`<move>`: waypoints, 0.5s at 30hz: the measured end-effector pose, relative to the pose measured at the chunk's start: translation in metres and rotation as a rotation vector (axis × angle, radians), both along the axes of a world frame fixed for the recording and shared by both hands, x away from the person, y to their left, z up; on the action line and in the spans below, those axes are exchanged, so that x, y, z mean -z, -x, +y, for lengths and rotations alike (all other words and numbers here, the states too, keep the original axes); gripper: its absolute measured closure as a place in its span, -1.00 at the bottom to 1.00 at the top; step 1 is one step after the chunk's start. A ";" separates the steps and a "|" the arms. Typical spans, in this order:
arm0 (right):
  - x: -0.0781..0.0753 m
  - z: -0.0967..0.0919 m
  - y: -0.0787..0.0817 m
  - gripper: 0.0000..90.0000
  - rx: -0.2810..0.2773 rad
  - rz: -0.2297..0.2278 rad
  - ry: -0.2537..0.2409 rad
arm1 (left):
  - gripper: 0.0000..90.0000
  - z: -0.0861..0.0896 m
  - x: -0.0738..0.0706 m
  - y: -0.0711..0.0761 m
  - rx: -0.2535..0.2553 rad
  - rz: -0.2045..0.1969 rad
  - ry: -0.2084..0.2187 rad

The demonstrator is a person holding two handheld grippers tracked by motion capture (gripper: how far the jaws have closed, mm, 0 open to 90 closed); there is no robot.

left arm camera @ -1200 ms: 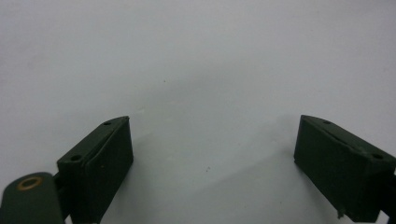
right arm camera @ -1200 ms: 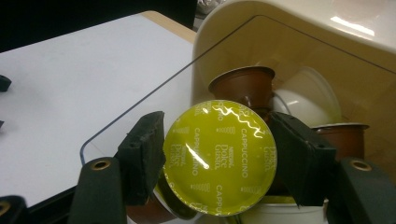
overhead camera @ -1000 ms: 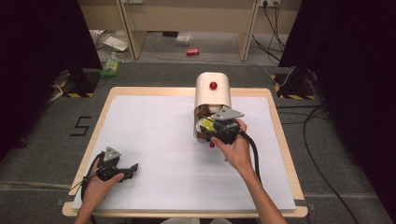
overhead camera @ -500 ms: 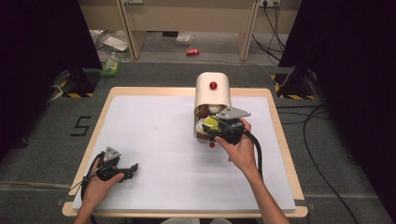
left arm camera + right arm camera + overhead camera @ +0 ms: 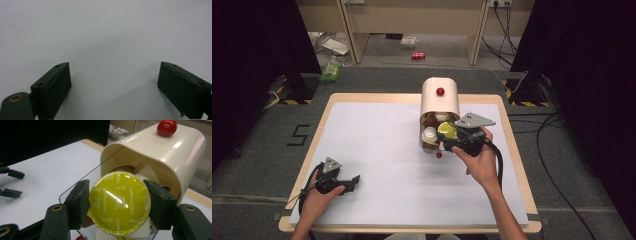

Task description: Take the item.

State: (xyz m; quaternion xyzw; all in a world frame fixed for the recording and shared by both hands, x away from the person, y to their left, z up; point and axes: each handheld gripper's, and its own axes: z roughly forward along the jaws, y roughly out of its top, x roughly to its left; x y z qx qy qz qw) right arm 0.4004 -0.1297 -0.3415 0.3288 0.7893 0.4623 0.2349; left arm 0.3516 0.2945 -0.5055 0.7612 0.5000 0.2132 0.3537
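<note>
A cream box [image 5: 440, 97] with a red knob [image 5: 440, 91] lies on the white table, its open mouth toward me. My right gripper [image 5: 448, 138] is just in front of that mouth, shut on a coffee capsule [image 5: 447, 131] with a yellow "Cappuccino" lid. In the right gripper view the capsule [image 5: 119, 203] sits squarely between both pads, with the box [image 5: 155, 152] behind it. A white capsule [image 5: 429, 134] rests inside the mouth. My left gripper [image 5: 354, 180] lies near the front left of the table, open, with nothing between its jaws [image 5: 113, 90].
A clear flap with a small red knob [image 5: 439, 155] hangs open below the box mouth. The white sheet [image 5: 377, 150] covers the wooden table top. Beyond the table, clutter and a red can [image 5: 418, 55] lie on the floor.
My right gripper has drawn the yellow capsule a little to the right and up, out of the box mouth. The left hand has kept still.
</note>
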 end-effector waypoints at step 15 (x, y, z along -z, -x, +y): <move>-0.010 -0.022 0.011 -0.09 0.027 -0.021 -0.019 | -0.76 0.000 0.000 0.000 0.000 0.000 0.000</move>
